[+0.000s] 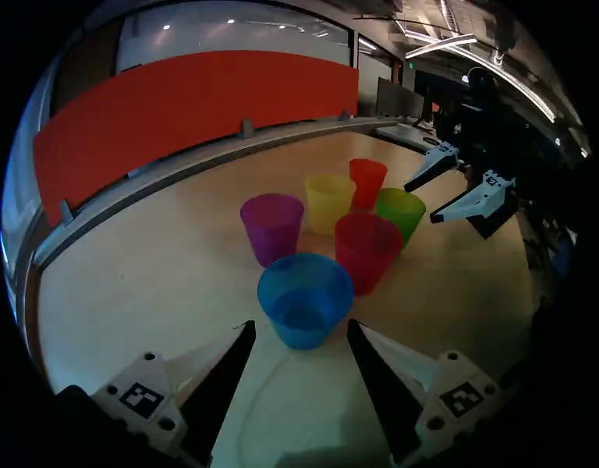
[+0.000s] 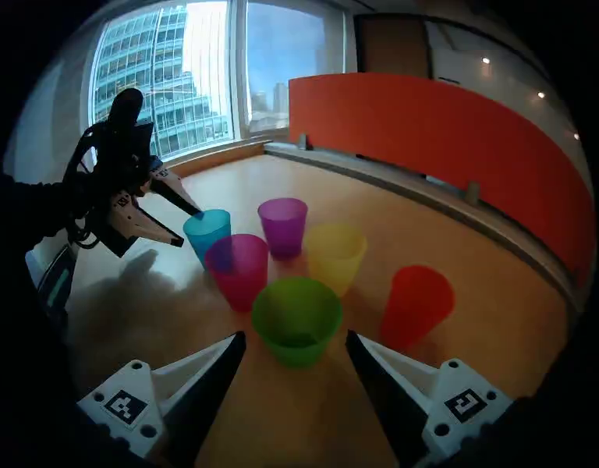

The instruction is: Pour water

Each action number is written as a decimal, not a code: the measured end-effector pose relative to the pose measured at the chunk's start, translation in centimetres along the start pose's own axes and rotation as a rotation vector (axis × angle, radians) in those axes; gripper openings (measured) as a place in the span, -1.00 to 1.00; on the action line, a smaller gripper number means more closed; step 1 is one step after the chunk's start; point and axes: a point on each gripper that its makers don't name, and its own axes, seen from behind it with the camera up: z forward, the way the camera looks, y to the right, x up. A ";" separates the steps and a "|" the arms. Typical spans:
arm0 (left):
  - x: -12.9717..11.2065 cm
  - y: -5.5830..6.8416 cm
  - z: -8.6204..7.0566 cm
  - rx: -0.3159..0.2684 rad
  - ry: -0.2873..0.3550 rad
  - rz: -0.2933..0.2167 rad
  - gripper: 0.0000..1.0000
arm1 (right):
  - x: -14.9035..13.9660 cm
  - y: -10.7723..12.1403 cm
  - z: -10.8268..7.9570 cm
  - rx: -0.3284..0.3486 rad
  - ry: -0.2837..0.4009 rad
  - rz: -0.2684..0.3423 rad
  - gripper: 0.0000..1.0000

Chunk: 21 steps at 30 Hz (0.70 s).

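Evidently nothing is gripped yet: the left gripper has its fingers spread, with the blue cup just ahead of and between the tips. The right gripper is likewise spread, with the green cup just off its tips. I judge this to be the approach before the pick-up, with all the pouring to come; whether either cup holds water I cannot tell. To do it well, each hand wants to slide straight forward until the cup wall sits deep between the fingers, then close below the rim, gently, since thin plastic will likely flex and slip. Both cups stand in a tight cluster on the wooden table. The crimson cup is just beside the blue one and the purple cup is close behind it, so a finger on those sides has little room. Open tabletop lies on the near side of each gripper, and the red partition along the far edge is well apart — lifting back and outward looks the safest way clear.
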 end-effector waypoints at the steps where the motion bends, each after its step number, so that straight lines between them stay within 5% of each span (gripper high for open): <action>1: 0.0 0.0 0.1 -0.003 -0.001 0.001 0.74 | -0.1 0.0 0.1 0.000 -0.003 -0.001 1.00; 21: 0.5 0.1 3.0 -0.042 -0.028 0.018 0.74 | -0.5 0.3 3.2 0.016 -0.031 0.008 1.00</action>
